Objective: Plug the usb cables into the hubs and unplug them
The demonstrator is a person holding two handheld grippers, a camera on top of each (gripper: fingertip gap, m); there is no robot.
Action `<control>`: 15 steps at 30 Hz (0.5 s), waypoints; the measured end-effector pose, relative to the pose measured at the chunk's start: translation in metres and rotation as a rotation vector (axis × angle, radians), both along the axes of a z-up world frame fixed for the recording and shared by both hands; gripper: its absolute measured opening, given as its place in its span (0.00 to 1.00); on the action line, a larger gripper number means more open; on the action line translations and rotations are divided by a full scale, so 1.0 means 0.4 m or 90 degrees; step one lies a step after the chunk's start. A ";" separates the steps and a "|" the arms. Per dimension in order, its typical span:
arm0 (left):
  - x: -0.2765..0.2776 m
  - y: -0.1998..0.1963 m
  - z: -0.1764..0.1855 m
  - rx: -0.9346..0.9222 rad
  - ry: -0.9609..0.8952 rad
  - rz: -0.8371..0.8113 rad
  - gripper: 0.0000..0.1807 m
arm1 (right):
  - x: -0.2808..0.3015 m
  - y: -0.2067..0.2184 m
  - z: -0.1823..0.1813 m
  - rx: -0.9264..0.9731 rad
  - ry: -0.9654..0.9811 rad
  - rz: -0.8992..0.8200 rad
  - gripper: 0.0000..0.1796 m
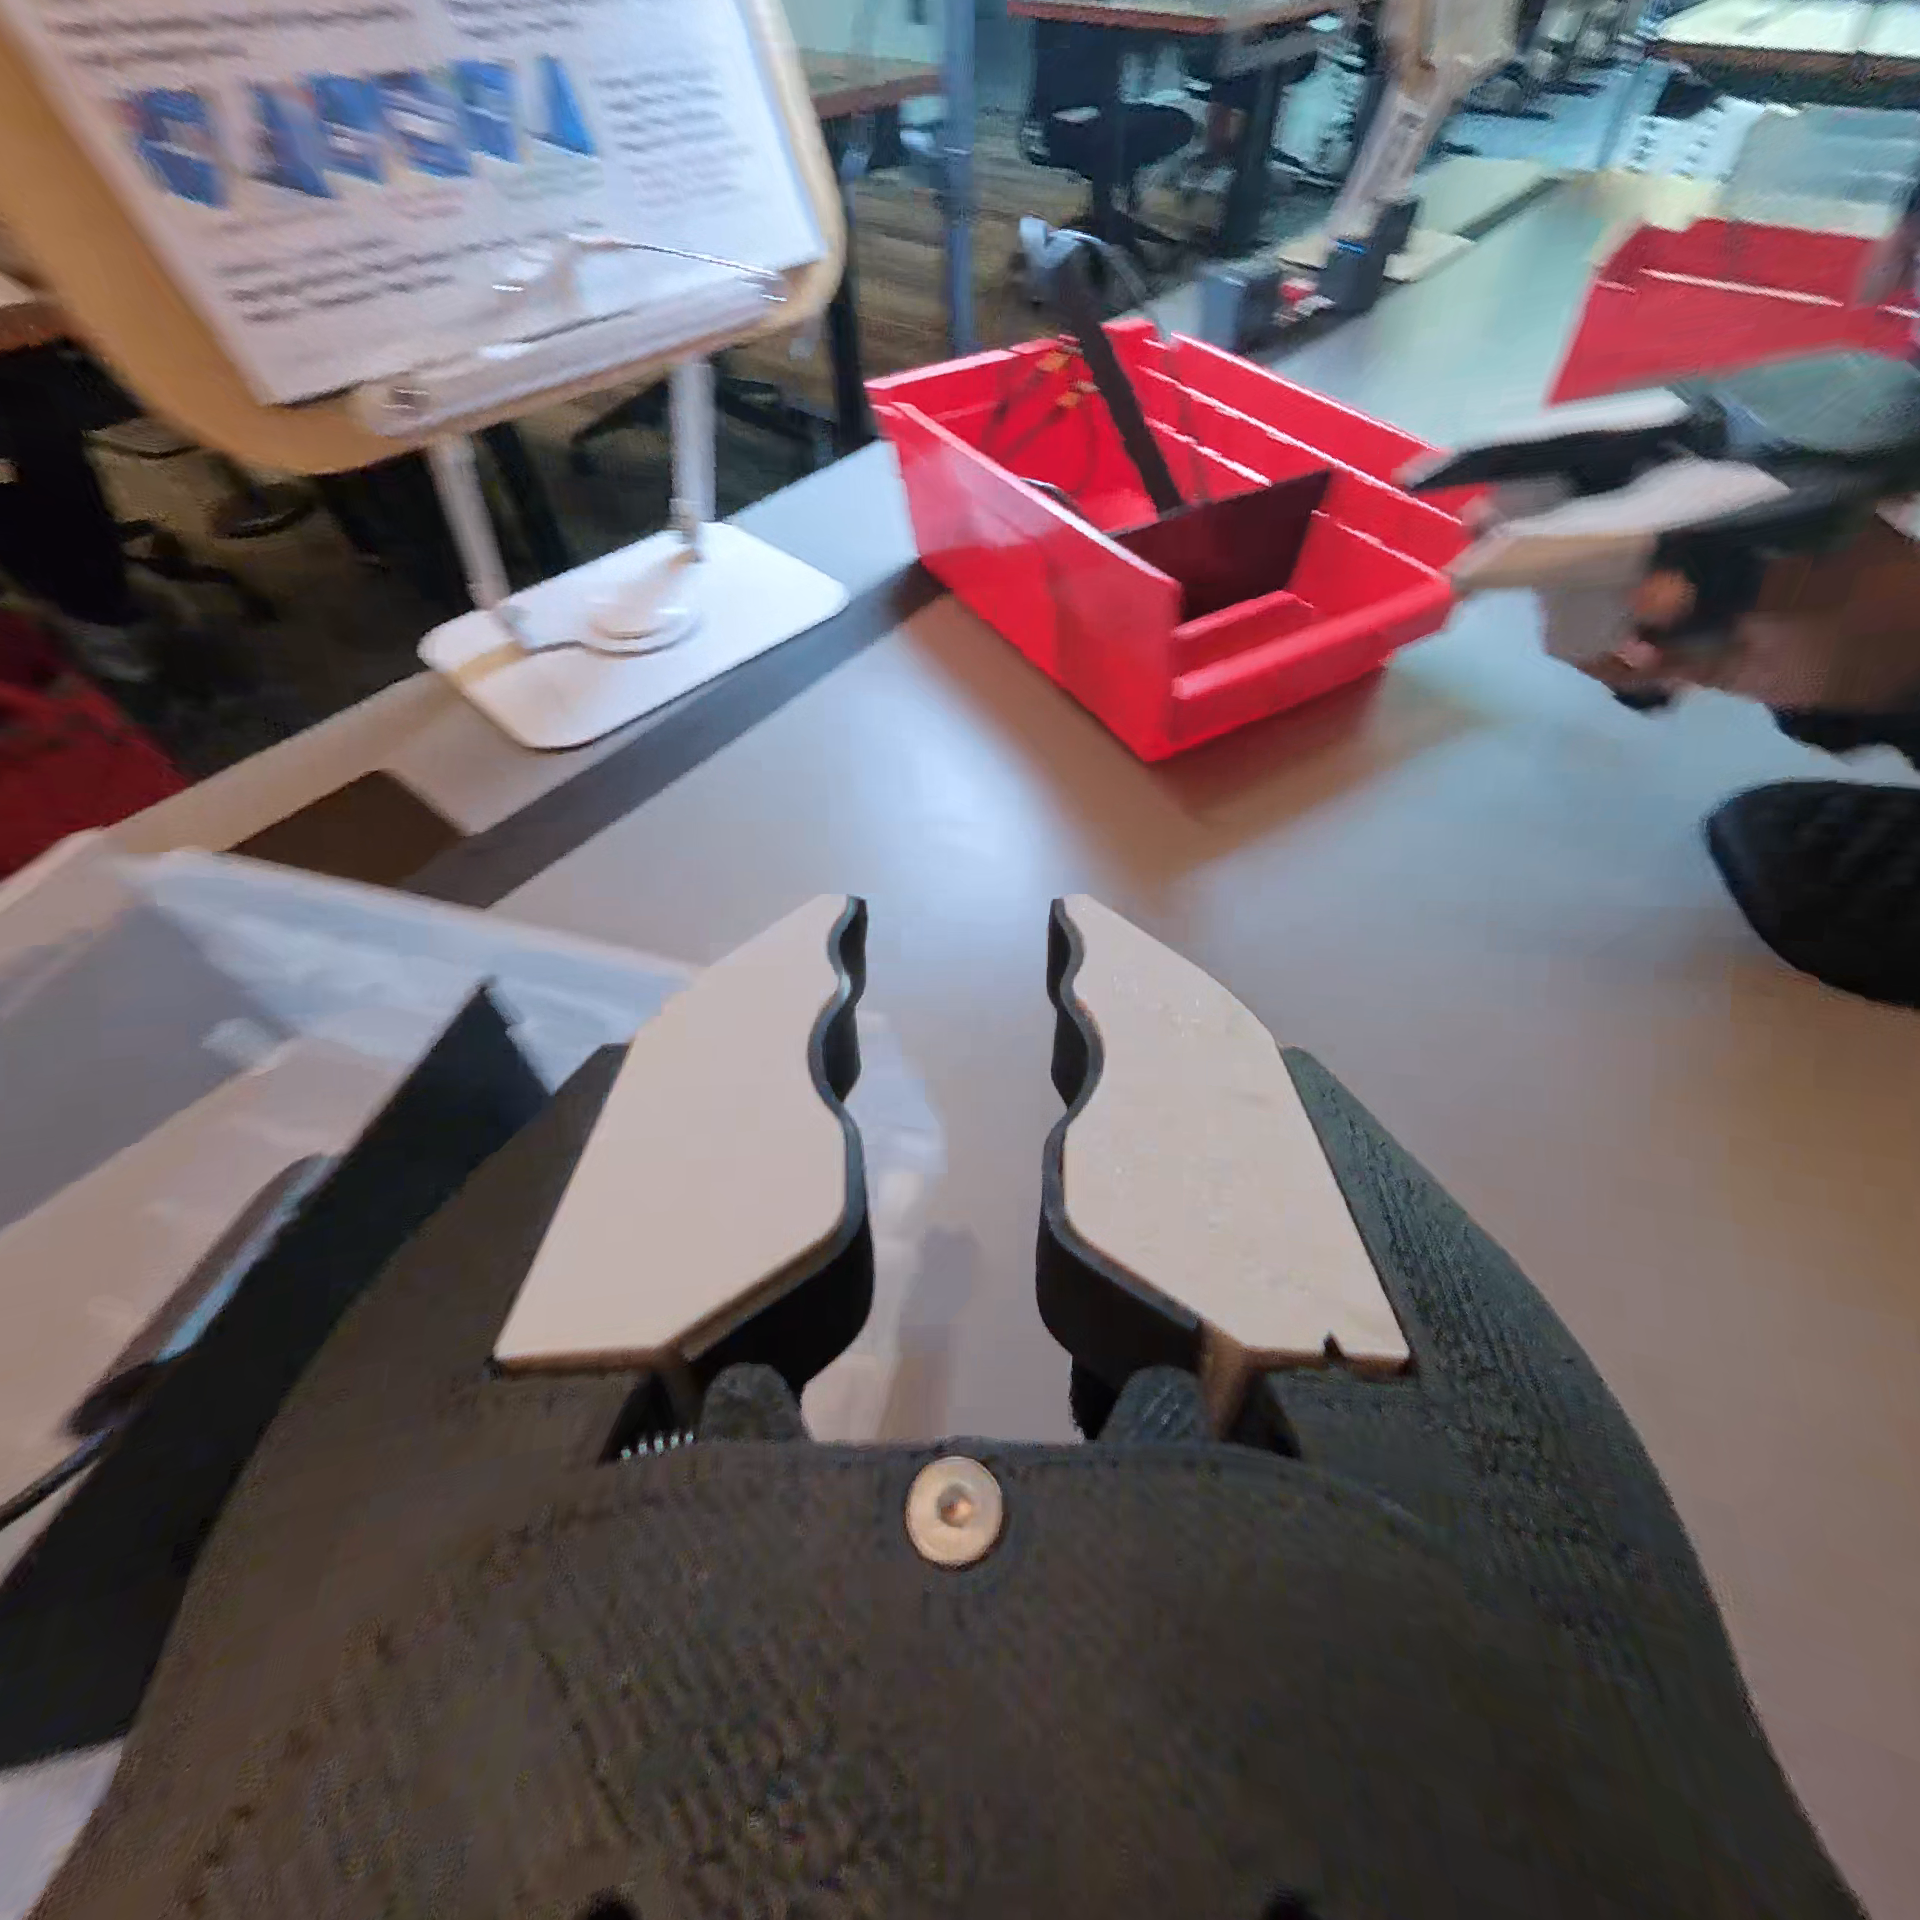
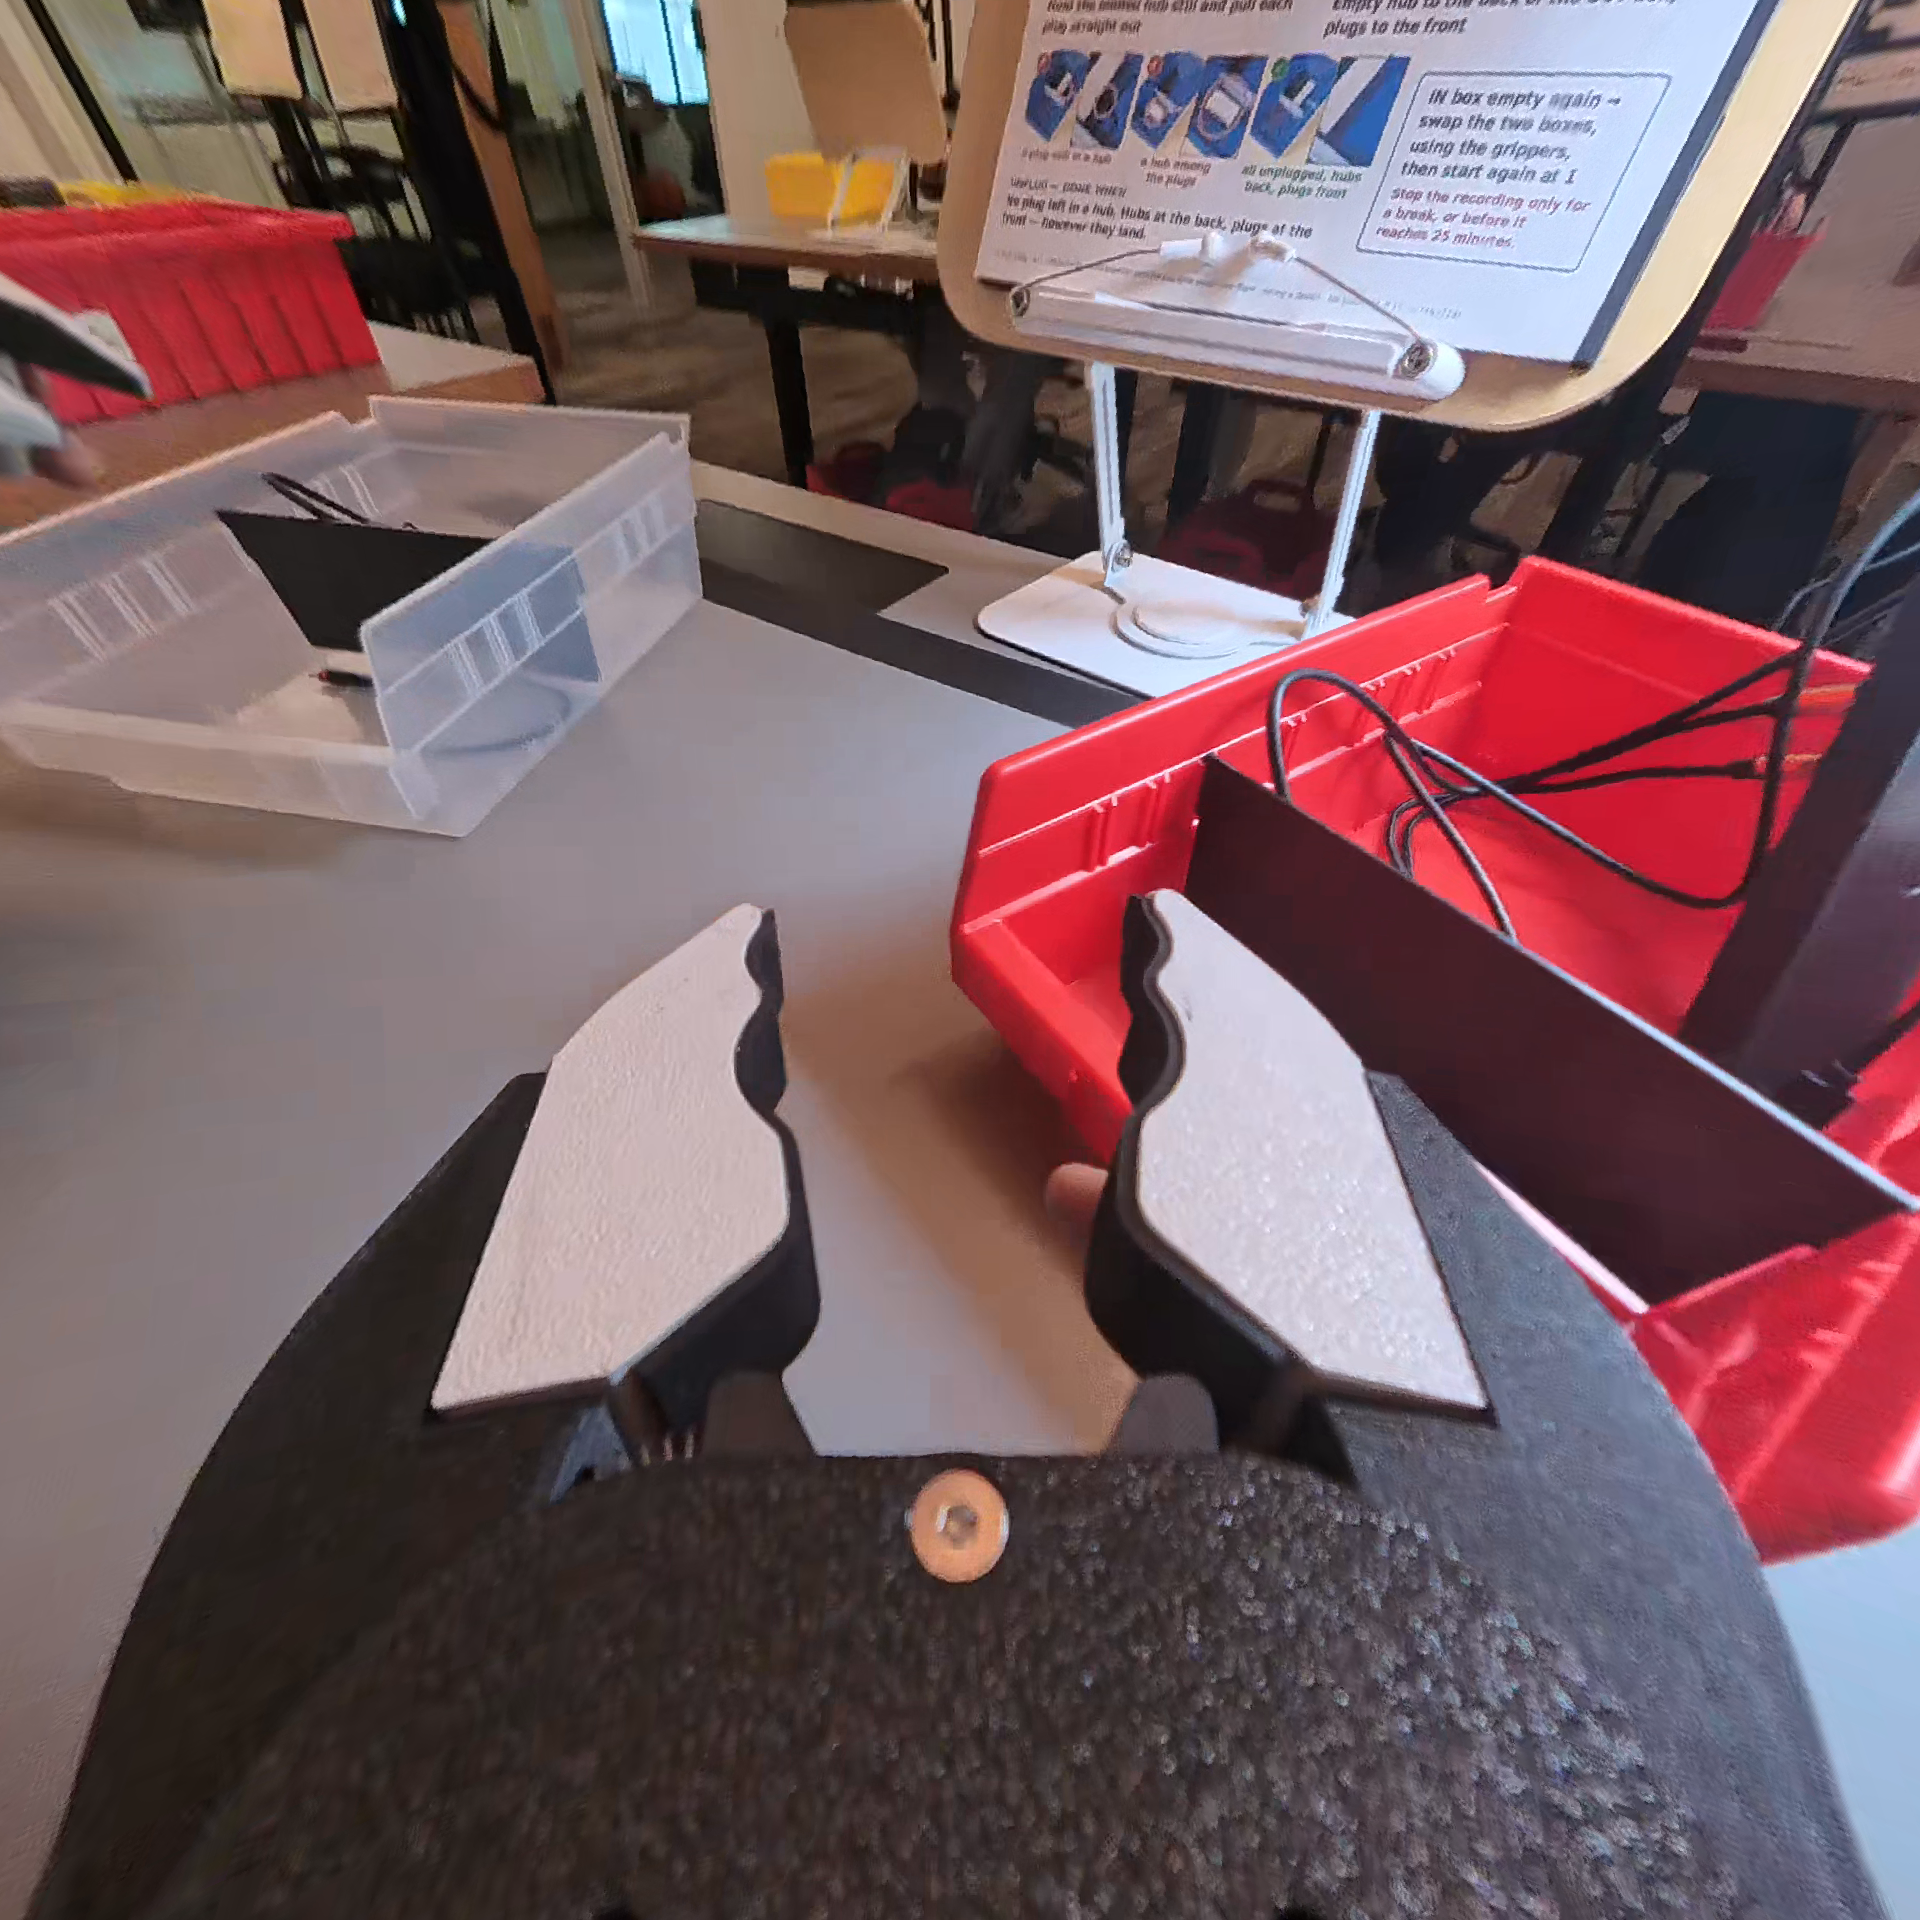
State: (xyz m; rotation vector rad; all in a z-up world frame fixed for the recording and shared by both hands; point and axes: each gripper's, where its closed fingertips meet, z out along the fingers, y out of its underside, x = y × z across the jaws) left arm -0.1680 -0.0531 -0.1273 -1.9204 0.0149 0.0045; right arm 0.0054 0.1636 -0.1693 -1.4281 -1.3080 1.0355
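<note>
My left gripper [image 1: 956,935] is open and empty, held low over the grey table [image 1: 1351,987]. My right gripper [image 2: 951,935] is open and empty, its right finger at the front left corner of a red bin [image 2: 1023,935]. The bin holds a black divider [image 2: 1507,1039] and loose black usb cables [image 2: 1455,831] behind it. The same bin [image 1: 1039,623] sits ahead of my left gripper, with the right gripper [image 1: 1444,525] blurred beside it. I cannot make out a hub.
A clear plastic bin [image 2: 520,634] with a black divider [image 2: 343,582] and a thin cable [image 2: 343,677] sits on the left, also in the left wrist view [image 1: 312,966]. A white stand [image 2: 1164,623] holding an instruction sheet is at the table's far edge. Another red crate [image 1: 1714,312] is farther back. Left tips to right tips: about 30 cm.
</note>
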 end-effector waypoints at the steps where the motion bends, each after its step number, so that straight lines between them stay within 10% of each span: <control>1: -0.050 -0.017 0.012 0.003 0.001 0.037 0.18 | 0.003 -0.005 -0.009 0.002 0.016 -0.009 0.36; 8: -0.380 -0.108 0.003 -0.092 0.009 0.239 0.18 | 0.005 -0.014 -0.061 0.033 0.056 -0.043 0.42; 15: -0.534 -0.122 -0.170 -0.476 0.032 0.165 0.21 | 0.000 -0.038 -0.082 0.060 0.045 -0.017 0.39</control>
